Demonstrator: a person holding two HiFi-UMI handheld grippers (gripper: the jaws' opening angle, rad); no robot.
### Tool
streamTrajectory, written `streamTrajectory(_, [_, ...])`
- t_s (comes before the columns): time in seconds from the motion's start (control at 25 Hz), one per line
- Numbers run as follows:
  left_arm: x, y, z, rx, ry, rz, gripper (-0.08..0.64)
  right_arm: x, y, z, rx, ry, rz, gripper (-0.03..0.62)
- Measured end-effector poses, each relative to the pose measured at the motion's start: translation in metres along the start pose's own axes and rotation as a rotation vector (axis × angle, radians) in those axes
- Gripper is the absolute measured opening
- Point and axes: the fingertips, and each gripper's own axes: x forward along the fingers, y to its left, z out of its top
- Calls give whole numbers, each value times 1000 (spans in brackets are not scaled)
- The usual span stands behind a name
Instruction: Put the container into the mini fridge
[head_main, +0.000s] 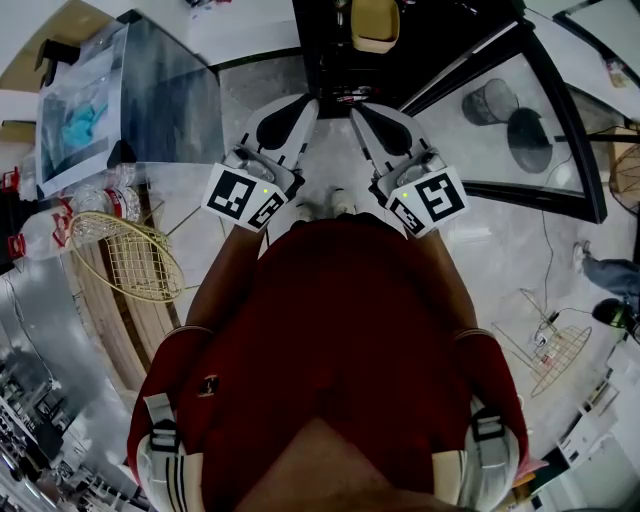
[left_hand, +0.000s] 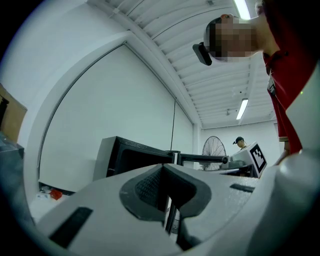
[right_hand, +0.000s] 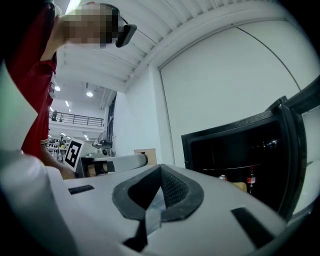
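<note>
The left claw (head_main: 305, 105) is fully closed on nothing, held just ahead of the person's chest with its tip aimed at the far mini fridge (head_main: 325, 60). The tan container (head_main: 375, 25) sits inside that fridge's dark compartment, well apart from both claws, which would account for the idle hold: placement is judged complete. The right claw (head_main: 358, 112), beside the left, is likewise closed and empty, and the fridge door (head_main: 562, 110) stands open at the right, presumably for access.
</note>
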Motion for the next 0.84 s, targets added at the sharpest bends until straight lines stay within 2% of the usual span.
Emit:
streamTrajectory(0.56, [-8, -14, -6, -13, -2, -38, 8, -20, 7, -7, -21, 16, -48, 0])
streamTrajectory(0.84, [-22, -13, 0, -4, -4, -38, 8, -16, 22, -5, -34, 14, -44, 0])
